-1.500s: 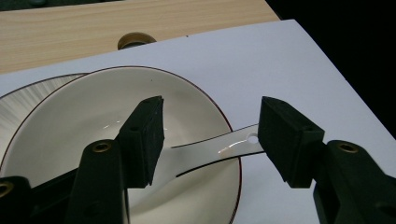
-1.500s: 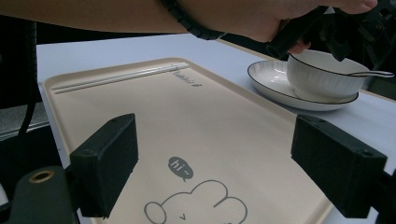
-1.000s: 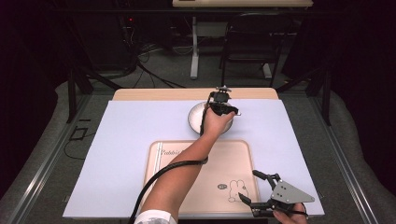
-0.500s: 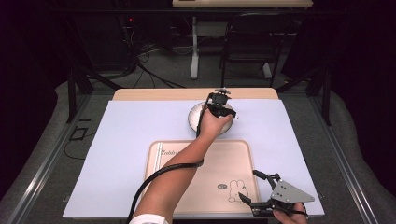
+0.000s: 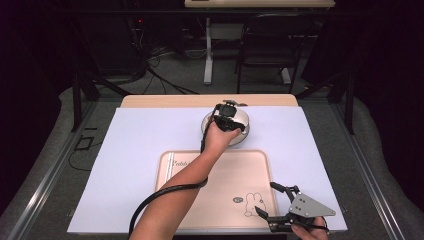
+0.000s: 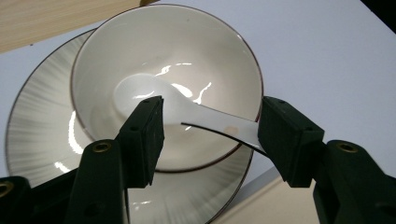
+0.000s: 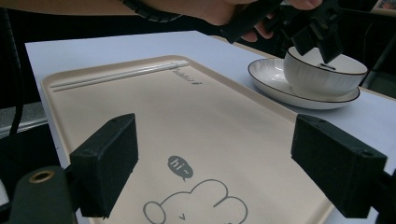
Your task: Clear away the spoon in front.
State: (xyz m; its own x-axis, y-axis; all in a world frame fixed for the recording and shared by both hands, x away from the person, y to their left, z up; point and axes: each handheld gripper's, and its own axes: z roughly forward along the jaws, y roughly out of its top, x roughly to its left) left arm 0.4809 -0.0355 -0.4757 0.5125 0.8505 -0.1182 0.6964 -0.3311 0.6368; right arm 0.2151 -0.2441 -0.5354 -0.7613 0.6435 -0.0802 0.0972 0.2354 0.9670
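Observation:
A white bowl [image 6: 140, 51] stands on a grey-streaked plate [image 6: 32, 135] at the back of the table, with a white spoon [image 6: 154, 91] lying in it. The spoon's handle [image 6: 224, 126] rests on the bowl's rim. My left gripper [image 6: 212, 119] hovers over the bowl [image 5: 241, 119], open. Its pads stand on either side of the handle, and the handle's end reaches the right pad. My right gripper [image 5: 265, 197] rests open at the near right, over the beige tray [image 5: 220, 175], with nothing between its jaws [image 7: 215, 163].
The tray [image 7: 196, 116] carries a cartoon print and lies on a white sheet [image 5: 145, 150] covering the table. The bowl and plate [image 7: 299, 95] sit just past the tray's far edge. A forearm with a trailing cable [image 5: 165, 192] crosses the tray's left part.
My left hand and gripper have shifted a little to the left and nearer over the bowl. The right gripper has stayed still.

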